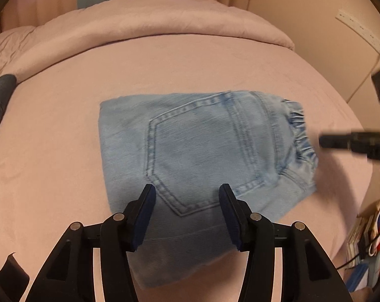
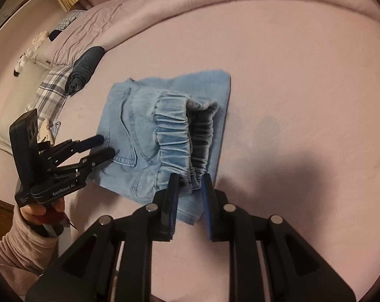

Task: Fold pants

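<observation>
Dim, warm indoor light; a broad soft shadow falls across the bed sheet (image 2: 303, 166) at right. Fisheye bending and dark vignetting at edges; slight motion blur.

Left gripper (image 1: 187, 193) spread wide, tilted low – right gripper (image 2: 190, 183) parted more narrowly, nothing between its fingers

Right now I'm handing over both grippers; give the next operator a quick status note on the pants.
Left gripper: open, over the near edge of the jeans, by the back pocket; holds nothing.
Right gripper: open, jaws either side of the elastic waistband; not clamped.
Jeans: folded into a compact bundle on the pink bed.
Done: the folding looks finished.
Left: probably just tidy the puffed-up waistband, then move away.
</observation>
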A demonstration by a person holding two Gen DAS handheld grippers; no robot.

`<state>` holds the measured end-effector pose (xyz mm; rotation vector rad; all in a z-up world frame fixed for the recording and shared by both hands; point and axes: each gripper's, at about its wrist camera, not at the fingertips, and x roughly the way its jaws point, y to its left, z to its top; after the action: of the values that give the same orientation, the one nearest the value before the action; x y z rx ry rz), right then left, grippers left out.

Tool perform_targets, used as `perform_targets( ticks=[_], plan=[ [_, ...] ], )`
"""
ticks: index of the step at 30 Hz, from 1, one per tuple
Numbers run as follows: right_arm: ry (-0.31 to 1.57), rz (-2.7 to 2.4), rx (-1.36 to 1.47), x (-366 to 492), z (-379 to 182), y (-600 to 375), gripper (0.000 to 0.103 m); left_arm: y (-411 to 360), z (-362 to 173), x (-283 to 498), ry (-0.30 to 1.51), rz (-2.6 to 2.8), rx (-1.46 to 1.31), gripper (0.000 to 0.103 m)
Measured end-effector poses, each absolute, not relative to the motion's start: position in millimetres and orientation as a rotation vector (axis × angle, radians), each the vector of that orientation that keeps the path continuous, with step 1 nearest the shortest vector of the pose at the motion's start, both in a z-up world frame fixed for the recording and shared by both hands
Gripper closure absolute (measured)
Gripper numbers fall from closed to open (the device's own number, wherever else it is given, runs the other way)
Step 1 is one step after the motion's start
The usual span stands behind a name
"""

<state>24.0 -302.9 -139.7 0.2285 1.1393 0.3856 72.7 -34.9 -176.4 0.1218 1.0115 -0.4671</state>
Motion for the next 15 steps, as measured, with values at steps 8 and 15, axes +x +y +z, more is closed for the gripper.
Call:
perform_targets(
  ticks=[8, 15],
  plan=[
    [0.969, 0.473, 0.128, 57, -100, -261, 0.084, -55, -177, 69, 1.029, -0.493, 0.157, 0.051],
    [1.093, 0.382, -0.044, 102, -148, -215, 0.090, -57, -183, 72, 1.057, -0.500, 0.147, 0.051]
  ],
)
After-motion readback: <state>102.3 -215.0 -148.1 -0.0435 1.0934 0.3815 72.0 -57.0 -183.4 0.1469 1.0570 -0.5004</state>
